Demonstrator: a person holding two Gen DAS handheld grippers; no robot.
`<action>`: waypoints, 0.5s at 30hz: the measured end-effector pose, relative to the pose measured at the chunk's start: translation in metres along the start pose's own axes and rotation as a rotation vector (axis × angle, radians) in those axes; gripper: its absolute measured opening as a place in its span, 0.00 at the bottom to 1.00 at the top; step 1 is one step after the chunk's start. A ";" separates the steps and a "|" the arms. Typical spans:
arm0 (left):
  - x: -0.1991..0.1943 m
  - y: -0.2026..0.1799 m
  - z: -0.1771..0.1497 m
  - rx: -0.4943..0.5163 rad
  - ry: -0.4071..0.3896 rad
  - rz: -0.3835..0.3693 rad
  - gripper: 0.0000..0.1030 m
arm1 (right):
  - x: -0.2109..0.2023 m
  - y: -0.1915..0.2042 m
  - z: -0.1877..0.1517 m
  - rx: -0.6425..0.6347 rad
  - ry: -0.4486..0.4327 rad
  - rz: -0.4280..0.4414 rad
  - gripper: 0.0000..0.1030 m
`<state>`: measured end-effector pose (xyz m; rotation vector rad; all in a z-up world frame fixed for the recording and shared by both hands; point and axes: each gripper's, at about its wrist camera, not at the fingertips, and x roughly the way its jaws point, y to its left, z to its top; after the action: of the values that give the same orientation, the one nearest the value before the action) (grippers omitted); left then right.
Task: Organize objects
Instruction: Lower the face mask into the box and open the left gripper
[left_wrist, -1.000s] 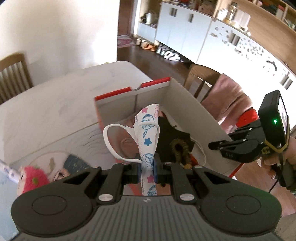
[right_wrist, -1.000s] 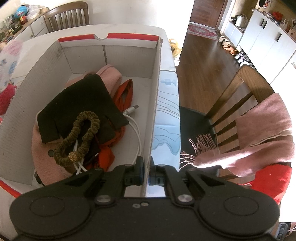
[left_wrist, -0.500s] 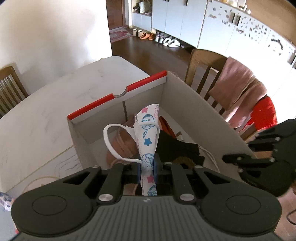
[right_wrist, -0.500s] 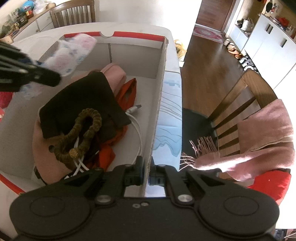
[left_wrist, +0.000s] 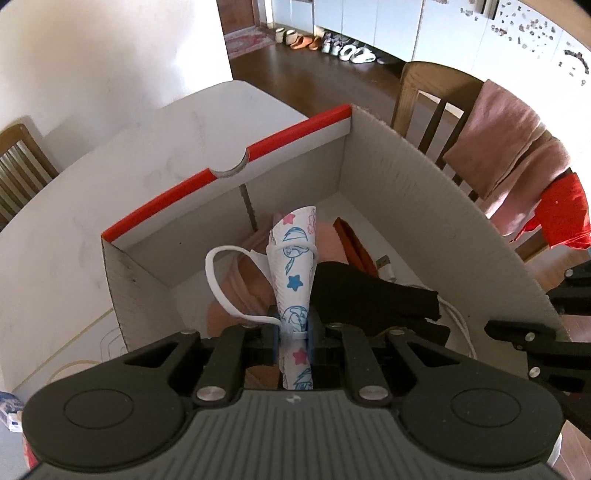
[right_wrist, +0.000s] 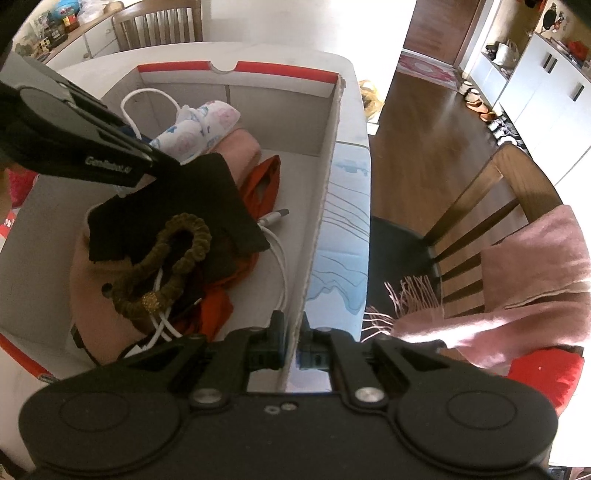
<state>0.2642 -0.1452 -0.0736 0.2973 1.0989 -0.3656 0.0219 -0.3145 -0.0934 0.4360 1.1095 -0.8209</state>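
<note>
A white cardboard box (left_wrist: 229, 170) with a red rim stands on the table. My left gripper (left_wrist: 293, 328) hangs low inside it, and its jaws are opening with a cartoon-print face mask (left_wrist: 293, 266) still pinched between the pads. From the right wrist view the mask (right_wrist: 201, 123) sits over the pink cloth (right_wrist: 242, 147) at the box's far end, with the left gripper (right_wrist: 162, 158) behind it. My right gripper (right_wrist: 291, 332) is shut on the box's right wall (right_wrist: 325, 192). Inside lie a black cloth (right_wrist: 177, 206), an olive braided cord (right_wrist: 166, 254), a white cable (right_wrist: 280, 266) and an orange cloth (right_wrist: 264, 184).
A wooden chair (right_wrist: 480, 206) draped with a pink scarf (right_wrist: 517, 277) stands close to the box's right side, with something red (right_wrist: 539, 369) below it. Another chair (right_wrist: 159, 22) is at the table's far end. The white tabletop (left_wrist: 110, 166) spreads left of the box.
My left gripper has carried the mask from outside the box's left wall over it and down into the box. The right gripper has stayed clamped on the box wall.
</note>
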 end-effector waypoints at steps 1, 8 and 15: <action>0.000 0.000 0.000 -0.005 -0.001 0.006 0.22 | 0.000 0.000 0.000 0.000 -0.001 0.003 0.05; -0.010 0.004 -0.008 -0.062 -0.044 -0.013 0.68 | -0.001 -0.002 -0.001 -0.010 -0.006 0.016 0.06; -0.035 0.001 -0.023 -0.093 -0.084 -0.035 0.68 | -0.001 -0.002 -0.002 -0.015 -0.010 0.018 0.06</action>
<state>0.2322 -0.1300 -0.0521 0.1788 1.0359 -0.3536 0.0189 -0.3143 -0.0931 0.4288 1.1000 -0.7976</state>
